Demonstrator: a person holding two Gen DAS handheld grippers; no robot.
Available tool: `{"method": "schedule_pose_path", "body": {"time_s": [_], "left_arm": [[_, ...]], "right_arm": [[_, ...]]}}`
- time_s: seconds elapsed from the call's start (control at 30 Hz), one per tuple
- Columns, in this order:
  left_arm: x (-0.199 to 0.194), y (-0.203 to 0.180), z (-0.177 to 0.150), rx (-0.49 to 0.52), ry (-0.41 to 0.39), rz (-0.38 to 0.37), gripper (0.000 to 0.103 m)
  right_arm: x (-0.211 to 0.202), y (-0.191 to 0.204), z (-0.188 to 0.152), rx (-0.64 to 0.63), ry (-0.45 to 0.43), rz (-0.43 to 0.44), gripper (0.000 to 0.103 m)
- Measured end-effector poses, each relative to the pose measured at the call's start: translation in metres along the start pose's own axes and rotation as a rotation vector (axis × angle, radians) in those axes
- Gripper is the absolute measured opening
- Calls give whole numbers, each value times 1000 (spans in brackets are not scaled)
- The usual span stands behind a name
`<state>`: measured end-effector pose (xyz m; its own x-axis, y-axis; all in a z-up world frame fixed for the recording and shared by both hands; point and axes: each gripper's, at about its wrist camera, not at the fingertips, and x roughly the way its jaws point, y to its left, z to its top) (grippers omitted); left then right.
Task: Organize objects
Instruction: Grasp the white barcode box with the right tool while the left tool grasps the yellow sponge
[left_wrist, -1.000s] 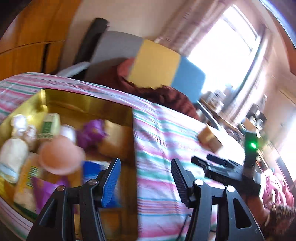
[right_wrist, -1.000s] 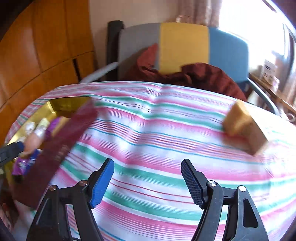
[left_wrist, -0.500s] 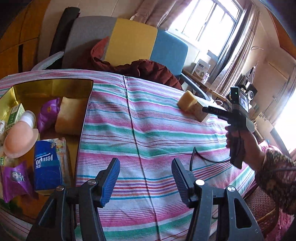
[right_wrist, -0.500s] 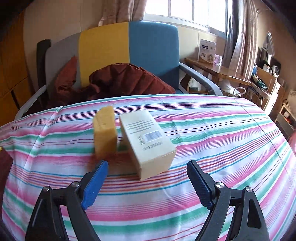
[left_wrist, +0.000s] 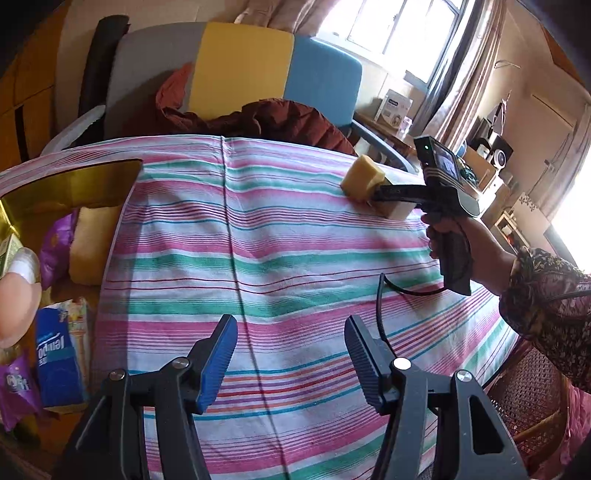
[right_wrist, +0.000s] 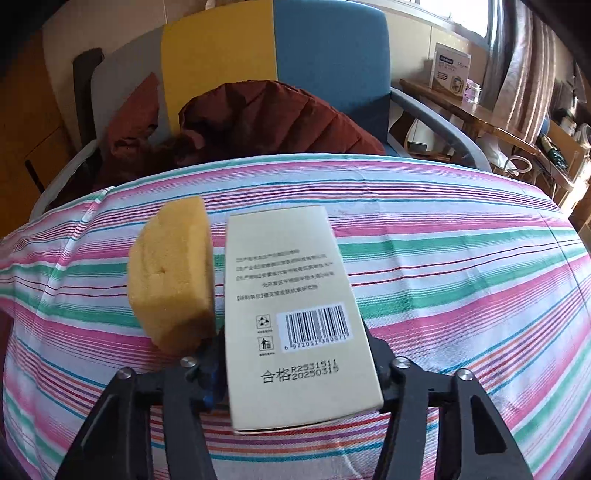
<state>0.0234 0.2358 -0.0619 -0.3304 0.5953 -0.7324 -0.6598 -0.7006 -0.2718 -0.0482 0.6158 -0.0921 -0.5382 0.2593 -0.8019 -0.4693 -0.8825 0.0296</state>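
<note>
Claw work first: the right claw (right_wrist: 295, 369) has just been closing and now stands clamped on the cream carton (right_wrist: 295, 317), its jaws pressing the two long sides near the end that faces the camera, a sensible hold since the flat card walls give the ribbed pads something square to bite. The left claw (left_wrist: 288, 354) hangs with its jaws apart and nothing between them, above the bare striped cloth. Largest in the scene is the tabletop (left_wrist: 258, 236), draped in a thin woven cloth of pink, green and white bands that creases along one seam. At its left edge lies the gold box (left_wrist: 70, 184), shiny-walled and already filled with soft packets, a blue tissue pack (left_wrist: 55, 354) and a pale foam block, so it reads as the collecting place for this tidy-up. The carton is a stiff, sharp-edged rectangle lying on its broad face, printed with a barcode and small text. Just beside it, on its left flank, stands the yellow sponge (right_wrist: 171, 273) on edge, porous, rounded at the corners and likely to squash; whether it leans against the carton I cannot tell.
</note>
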Motion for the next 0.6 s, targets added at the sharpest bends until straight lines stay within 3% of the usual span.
{"method": "schedule_pose_path", "body": {"time_s": [0.23, 0.33, 0.6], "left_arm": [[14, -11, 7, 15, 29, -25, 61], [26, -15, 15, 7, 46, -47, 61], [77, -38, 64, 4, 73, -71, 63]], "right_arm": [[-13, 21, -24, -64, -36, 45, 51], [-23, 22, -38, -37, -50, 65, 51], [-36, 6, -56, 70, -95, -23, 51]]}}
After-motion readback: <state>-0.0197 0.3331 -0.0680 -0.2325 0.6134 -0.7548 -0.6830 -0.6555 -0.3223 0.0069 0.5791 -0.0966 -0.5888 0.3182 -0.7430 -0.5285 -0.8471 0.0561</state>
